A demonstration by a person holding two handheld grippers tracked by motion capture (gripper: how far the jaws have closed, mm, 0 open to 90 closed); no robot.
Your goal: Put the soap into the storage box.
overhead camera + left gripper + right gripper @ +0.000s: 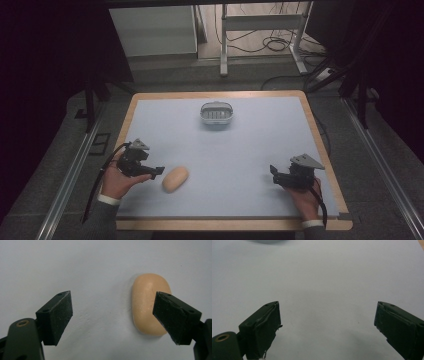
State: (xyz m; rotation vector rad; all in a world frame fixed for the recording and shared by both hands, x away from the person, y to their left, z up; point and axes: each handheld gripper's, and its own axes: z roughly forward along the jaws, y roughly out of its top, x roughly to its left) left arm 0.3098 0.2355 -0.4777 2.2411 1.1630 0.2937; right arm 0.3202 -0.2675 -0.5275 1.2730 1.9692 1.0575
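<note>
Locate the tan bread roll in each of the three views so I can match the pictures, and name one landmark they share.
High view: the bread roll lies lower left of centre, just right of the left gripper.
Left gripper view: it sits right of centre, partly behind the right-hand jaw.
Right gripper view: none seen; bare mat between open jaws.
Shared landmark: the pale blue mat.

The left gripper (159, 171) sits near the table's (260, 150) front-left corner, jaws spread wide and pointing toward the table's middle — the left hand (117, 181) grips it. The right gripper (273, 171), near the front-right corner, gapes too, held by the right hand (303, 194).
</note>
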